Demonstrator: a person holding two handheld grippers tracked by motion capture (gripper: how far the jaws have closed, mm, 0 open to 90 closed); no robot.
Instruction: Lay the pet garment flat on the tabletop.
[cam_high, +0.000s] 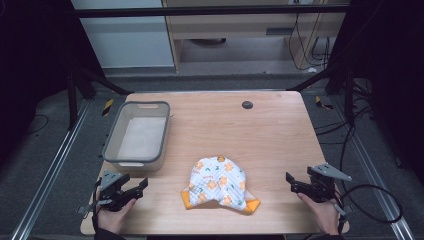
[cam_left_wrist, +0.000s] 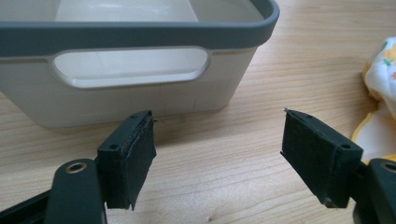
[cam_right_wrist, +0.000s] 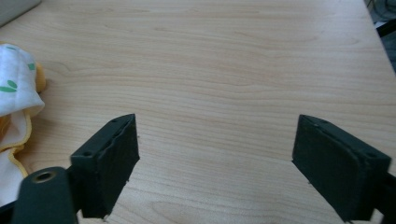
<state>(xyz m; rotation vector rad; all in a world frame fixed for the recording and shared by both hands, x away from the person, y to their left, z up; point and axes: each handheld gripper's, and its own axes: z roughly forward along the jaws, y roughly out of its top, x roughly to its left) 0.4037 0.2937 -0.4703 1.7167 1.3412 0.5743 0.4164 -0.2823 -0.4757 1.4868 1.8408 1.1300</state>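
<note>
A crumpled white cloth (cam_high: 218, 187) with orange flowers, green marks and a yellow-orange edge lies on the wooden table (cam_high: 225, 125), near its front middle. My left gripper (cam_high: 141, 187) rests at the front left of the table, open, with nothing between its jaws; it sits just in front of a grey bin (cam_high: 136, 135). In the left gripper view the bin's handle wall (cam_left_wrist: 130, 70) stands close ahead and the cloth (cam_left_wrist: 380, 74) shows at the right edge. My right gripper (cam_high: 290, 182) is at the front right, open and empty, with the cloth (cam_right_wrist: 14, 93) to its left.
The grey-rimmed bin holds nothing visible inside. A small dark round hole (cam_high: 247, 105) sits near the table's far edge. Cables (cam_high: 370, 200) trail off the right side. Metal rails (cam_high: 50, 170) run along both sides of the table.
</note>
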